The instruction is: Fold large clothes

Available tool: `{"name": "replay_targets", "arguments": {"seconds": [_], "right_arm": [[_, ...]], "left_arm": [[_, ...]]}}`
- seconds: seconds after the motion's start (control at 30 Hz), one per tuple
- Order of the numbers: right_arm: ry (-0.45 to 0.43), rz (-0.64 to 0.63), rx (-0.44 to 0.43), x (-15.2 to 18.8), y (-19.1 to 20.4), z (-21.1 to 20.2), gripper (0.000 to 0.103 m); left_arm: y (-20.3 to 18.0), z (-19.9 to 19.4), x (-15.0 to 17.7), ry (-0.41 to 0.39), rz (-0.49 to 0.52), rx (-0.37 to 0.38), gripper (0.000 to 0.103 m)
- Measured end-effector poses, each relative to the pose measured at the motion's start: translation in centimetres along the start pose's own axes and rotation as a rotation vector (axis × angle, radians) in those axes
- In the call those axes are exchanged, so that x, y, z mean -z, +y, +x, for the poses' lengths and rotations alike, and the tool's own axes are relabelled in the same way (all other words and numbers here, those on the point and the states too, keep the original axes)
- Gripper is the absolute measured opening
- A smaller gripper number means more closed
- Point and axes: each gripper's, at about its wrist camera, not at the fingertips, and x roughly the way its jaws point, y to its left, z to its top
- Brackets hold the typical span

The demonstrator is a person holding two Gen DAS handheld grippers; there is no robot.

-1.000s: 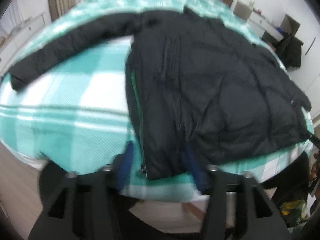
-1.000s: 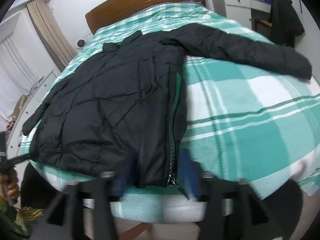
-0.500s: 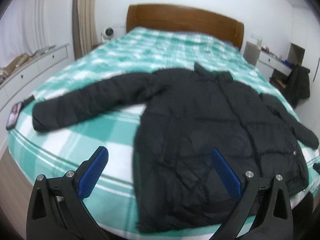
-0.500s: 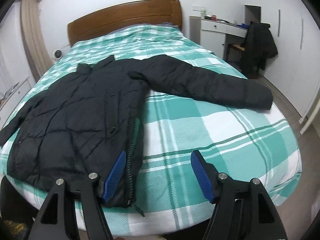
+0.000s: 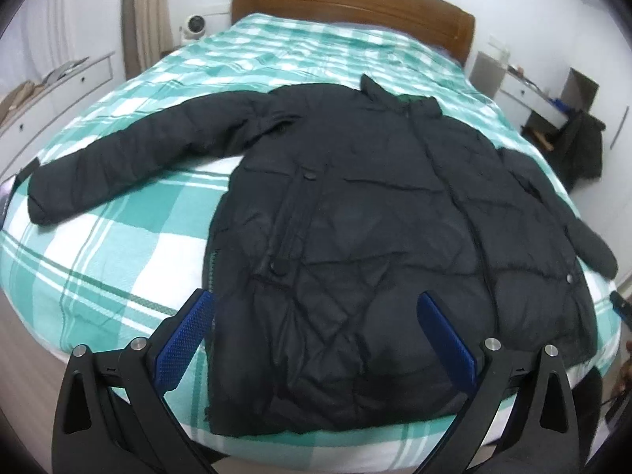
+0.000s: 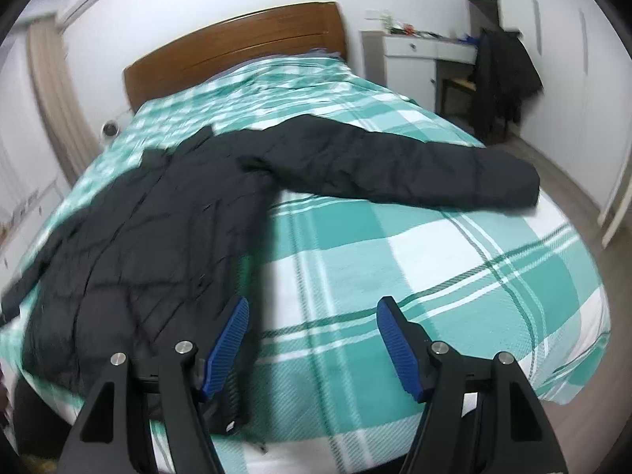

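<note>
Both tools released black jacket; right view blurred, hem cut off.

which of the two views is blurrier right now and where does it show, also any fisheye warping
Right wrist view is blurrier: the black jacket and the checked bedspread smear on the left, while the right tongs stay crisp. Left wrist view is sharper, quilting on the jacket readable, left tongs crisp. Both views bow the bed edges and darken at the corners.
</note>
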Motion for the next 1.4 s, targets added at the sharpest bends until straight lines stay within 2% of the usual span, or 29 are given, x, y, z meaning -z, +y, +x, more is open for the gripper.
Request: {"name": "replay_targets", "arguments": {"seconds": [0.1, 0.23, 0.33, 0.47, 0.57, 0.6, 0.63, 0.7, 0.73, 0.8, 0.93, 1.07, 1.13, 1.23, 1.4], "right_arm": [[-0.023, 0.181, -0.036, -1.4, -5.0, 0.8, 0.069], [-0.058, 0.396, -0.007, -3.3, -12.4, 2.8, 0.069], [-0.079, 0.539, -0.025, -4.7, -17.0, 5.0, 0.069], [-0.09, 0.695, -0.045, -6.1, -20.7, 7.9, 0.069], [-0.101, 0.752, -0.033, -7.3, -22.0, 9.9, 0.068], [-0.101, 0.763, -0.008, -7.7, -22.1, 10.3, 0.056], [-0.097, 0.766, 0.031, -8.2, -22.2, 10.5, 0.03], [-0.112, 0.734, 0.087, -9.7, -21.8, 10.3, 0.017], [-0.141, 0.678, 0.113, -11.1, -20.6, 9.6, 0.011], [-0.19, 0.551, 0.116, -14.1, -17.9, 8.1, 0.01], [-0.286, 0.197, 0.049, -20.3, -7.0, 4.2, 0.01], [-0.34, -0.032, -0.066, -24.2, 3.5, 2.2, 0.01], [-0.348, -0.141, -0.142, -25.0, 9.9, 1.6, 0.01], [-0.331, -0.285, -0.217, -24.5, 18.1, 2.2, 0.009], [-0.258, -0.465, -0.297, -20.9, 28.7, 5.4, 0.009]], "left_arm": [[0.4, 0.0, 0.0, 0.007, -0.021, -0.008, 0.102], [0.7, -0.2, 0.5, 0.015, -0.032, -0.023, 0.102], [0.8, -0.1, 0.9, 0.029, -0.033, -0.04, 0.102], [0.9, -0.2, 1.2, 0.043, -0.042, -0.05, 0.102], [0.9, -0.3, 1.3, 0.047, -0.041, -0.059, 0.102], [0.9, -0.3, 1.3, 0.049, -0.039, -0.063, 0.102], [0.9, -0.2, 1.3, 0.051, -0.036, -0.068, 0.102], [1.0, -0.2, 1.3, 0.051, -0.036, -0.072, 0.102], [1.2, -0.3, 1.4, 0.05, -0.038, -0.074, 0.102], [1.5, -0.2, 1.5, 0.046, -0.048, -0.076, 0.102], [2.1, 0.6, 1.7, 0.061, -0.077, -0.07, 0.102], [2.4, 0.8, 1.8, 0.062, -0.103, -0.053, 0.102], [2.5, 0.6, 2.0, 0.053, -0.106, -0.046, 0.102], [3.2, 0.4, 2.5, 0.046, -0.103, -0.054, 0.102], [5.3, 0.1, 3.3, 0.055, -0.151, -0.064, 0.102]]}}
